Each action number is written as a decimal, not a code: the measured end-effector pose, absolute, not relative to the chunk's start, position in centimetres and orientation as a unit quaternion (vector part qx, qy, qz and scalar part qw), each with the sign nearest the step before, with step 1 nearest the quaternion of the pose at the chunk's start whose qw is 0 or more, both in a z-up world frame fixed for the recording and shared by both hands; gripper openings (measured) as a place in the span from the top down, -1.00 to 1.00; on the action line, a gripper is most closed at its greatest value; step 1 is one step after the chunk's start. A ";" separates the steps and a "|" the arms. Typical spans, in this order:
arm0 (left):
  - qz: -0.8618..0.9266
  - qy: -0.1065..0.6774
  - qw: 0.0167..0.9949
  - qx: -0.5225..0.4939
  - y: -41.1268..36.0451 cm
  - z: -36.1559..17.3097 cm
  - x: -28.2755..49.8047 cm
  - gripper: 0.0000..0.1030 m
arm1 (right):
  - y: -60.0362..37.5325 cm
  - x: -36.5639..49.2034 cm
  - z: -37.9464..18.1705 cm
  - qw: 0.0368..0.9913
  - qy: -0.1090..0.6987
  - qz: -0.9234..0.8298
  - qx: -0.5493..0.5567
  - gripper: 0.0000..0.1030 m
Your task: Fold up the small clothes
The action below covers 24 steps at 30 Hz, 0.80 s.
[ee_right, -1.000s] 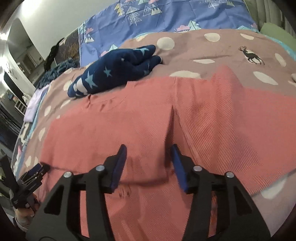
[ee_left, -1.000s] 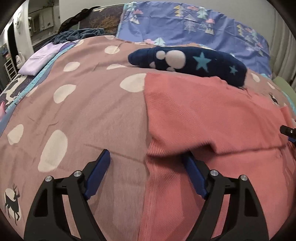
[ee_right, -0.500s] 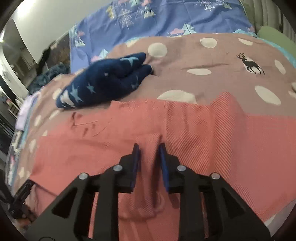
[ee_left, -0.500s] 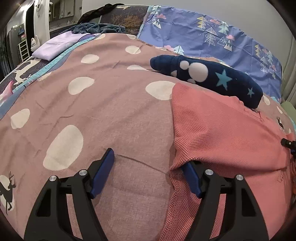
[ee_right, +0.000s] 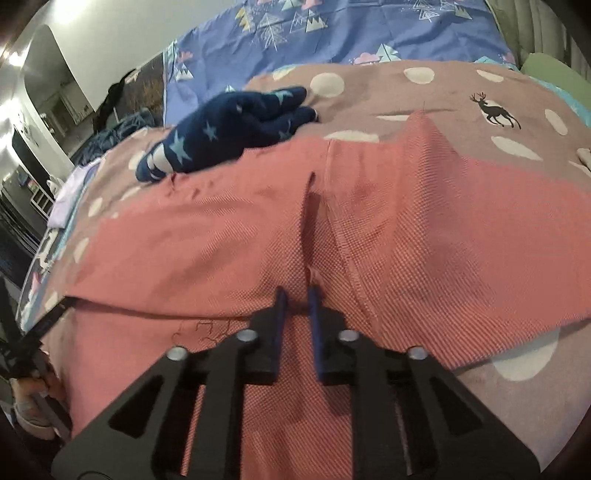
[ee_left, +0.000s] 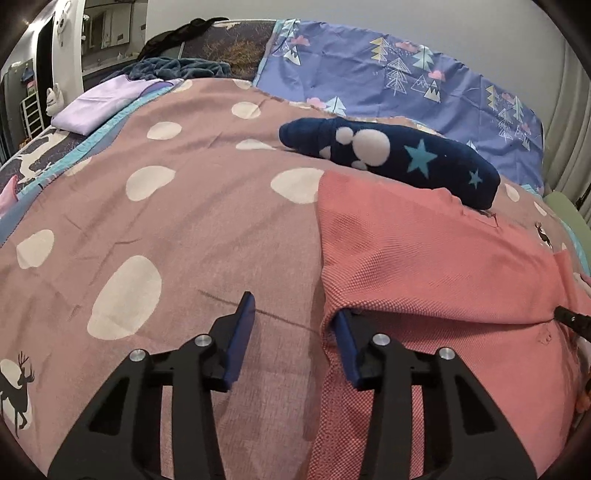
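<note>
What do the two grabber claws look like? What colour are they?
The left gripper and right gripper look the same: black plastic frames with triangle-shaped holes, round silver screws, and flat blue fingers. No cables or markings show.

- Mauve bedspread [ee_left: 192, 229] over the bed, scattered with cream spots, a black deer print [ee_right: 495, 110] near the far right edge.
- Blue quilt [ee_left: 406, 77] with trees, mountains and pink clouds, bunched along the head of the bed.
- Folded lilac cloth [ee_left: 99, 107] at the far left corner, beside a teal border strip.
- Dark blue blanket [ee_left: 177, 68] crumpled just behind the lilac cloth.
- Black strap-like item [ee_left: 184, 33] draped on the dark headboard.
- Pale green cushion [ee_right: 554, 74] at the right edge.
- White animal-shaped figure [ee_left: 55, 101] beyond the bed's left side, near a white rack.
</note>
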State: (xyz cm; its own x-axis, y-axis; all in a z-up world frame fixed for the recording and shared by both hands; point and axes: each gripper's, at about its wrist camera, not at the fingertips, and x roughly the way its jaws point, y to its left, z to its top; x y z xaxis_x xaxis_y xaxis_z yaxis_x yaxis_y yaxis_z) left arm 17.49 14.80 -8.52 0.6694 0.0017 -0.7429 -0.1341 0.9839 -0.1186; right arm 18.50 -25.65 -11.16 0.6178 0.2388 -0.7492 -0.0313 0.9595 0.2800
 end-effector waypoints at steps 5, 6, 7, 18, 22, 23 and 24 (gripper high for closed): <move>0.023 0.396 0.915 -0.076 14.5 -7.6 16.6 0.14 | -26.2 17.3 -9.5 0.894 0.429 0.076 0.104 0.88; 0.024 0.387 0.918 -0.079 14.5 -7.0 16.0 0.17 | -26.3 17.2 -9.3 0.893 0.431 0.073 0.110 0.86; 0.025 0.373 0.924 -0.086 14.4 -6.2 15.3 0.21 | -26.4 17.1 -9.3 0.893 0.431 0.068 0.110 0.83; -0.049 0.372 0.923 -0.082 9.6 -5.7 18.6 0.25 | -23.8 18.4 -11.9 0.888 0.441 0.076 0.105 0.82; -0.039 0.425 0.901 -0.074 9.4 -9.5 20.6 0.21 | -24.1 18.1 -13.2 0.898 0.418 0.073 0.114 0.85; -0.038 0.430 0.899 -0.069 9.2 -9.7 20.7 0.18 | -23.8 18.1 -13.1 0.899 0.419 0.069 0.105 0.85; -0.041 0.431 0.900 -0.059 8.8 -10.1 20.7 0.06 | -23.6 18.1 -13.2 0.900 0.418 0.066 0.099 0.85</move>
